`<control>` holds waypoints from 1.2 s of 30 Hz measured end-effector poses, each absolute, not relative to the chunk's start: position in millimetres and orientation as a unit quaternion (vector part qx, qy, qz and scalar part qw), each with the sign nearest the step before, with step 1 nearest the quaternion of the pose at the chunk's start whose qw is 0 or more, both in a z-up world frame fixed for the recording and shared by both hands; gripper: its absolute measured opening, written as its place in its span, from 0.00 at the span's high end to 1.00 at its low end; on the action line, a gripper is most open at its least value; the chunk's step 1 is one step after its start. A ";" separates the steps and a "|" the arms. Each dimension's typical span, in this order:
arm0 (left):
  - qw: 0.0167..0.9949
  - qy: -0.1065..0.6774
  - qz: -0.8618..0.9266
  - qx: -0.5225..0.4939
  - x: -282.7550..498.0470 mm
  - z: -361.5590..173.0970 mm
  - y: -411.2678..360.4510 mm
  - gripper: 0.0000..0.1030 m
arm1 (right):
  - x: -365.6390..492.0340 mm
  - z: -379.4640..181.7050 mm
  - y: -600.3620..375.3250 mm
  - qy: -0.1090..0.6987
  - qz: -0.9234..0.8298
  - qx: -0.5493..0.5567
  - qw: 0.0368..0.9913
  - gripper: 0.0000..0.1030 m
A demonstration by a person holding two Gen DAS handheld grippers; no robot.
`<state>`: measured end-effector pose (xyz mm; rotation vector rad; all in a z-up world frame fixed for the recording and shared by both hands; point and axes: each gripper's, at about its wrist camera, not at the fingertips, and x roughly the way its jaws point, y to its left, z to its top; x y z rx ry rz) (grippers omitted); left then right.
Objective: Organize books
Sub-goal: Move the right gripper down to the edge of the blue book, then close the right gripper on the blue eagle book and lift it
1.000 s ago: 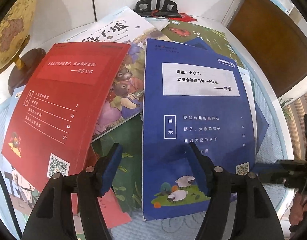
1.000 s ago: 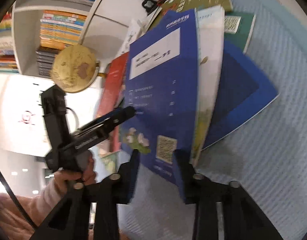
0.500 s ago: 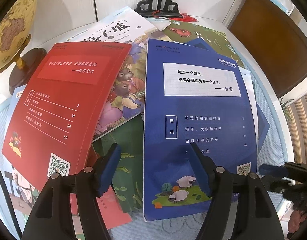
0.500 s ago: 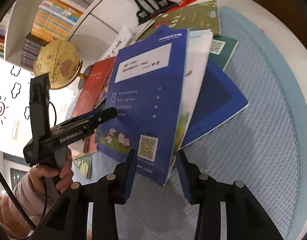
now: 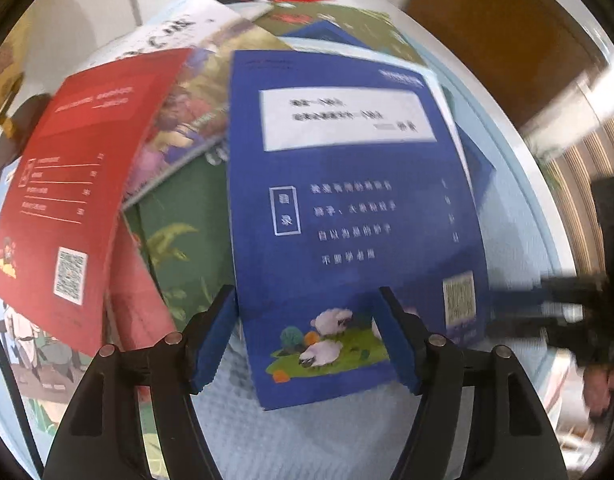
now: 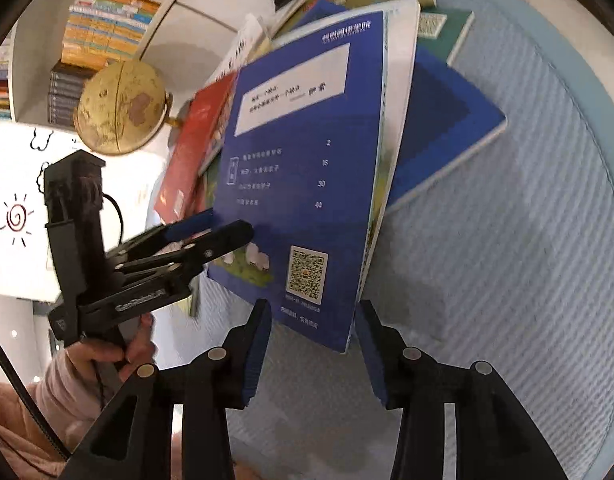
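While spread loose across the pale blue mat (image 6: pixel 527 240), a heap of thin picture books: red book (image 5: pixel 67 184) at left, green book (image 5: pixel 187 240) under it, flat dark-blue book (image 6: pixel 447 128) at the far side. Behind, a globe (image 6: pixel 121 108) and shelves of stacked volumes.

Blue book (image 5: pixel 347 208) on top of the heap, back cover up, near edge raised off the mat and overhanging toward both grippers (sheep drawing and square code at that edge).

Left gripper (image 5: pixel 307 340) set wide, near edge of the blue book lying between the pads, no squeeze visible; from the right wrist view its tips reach the left corner of the cover. Right gripper (image 6: pixel 313 344) opening, bottom right corner of the same book just ahead of the gap, pads not pressing it.

Handling, judged: light, thin, soft cover, glossy, likely slippery and floppy; sags if held by one corner. Best hold probably along the raised near edge, close to the spine, both covers and pages pinched together.
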<state>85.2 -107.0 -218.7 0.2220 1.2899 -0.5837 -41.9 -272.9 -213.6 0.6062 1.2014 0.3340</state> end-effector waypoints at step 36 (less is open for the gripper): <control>0.782 0.593 -0.191 -0.008 77.0 -177.5 0.8 0.39 | -29.9 -58.4 -214.6 0.419 0.104 0.229 0.872 0.96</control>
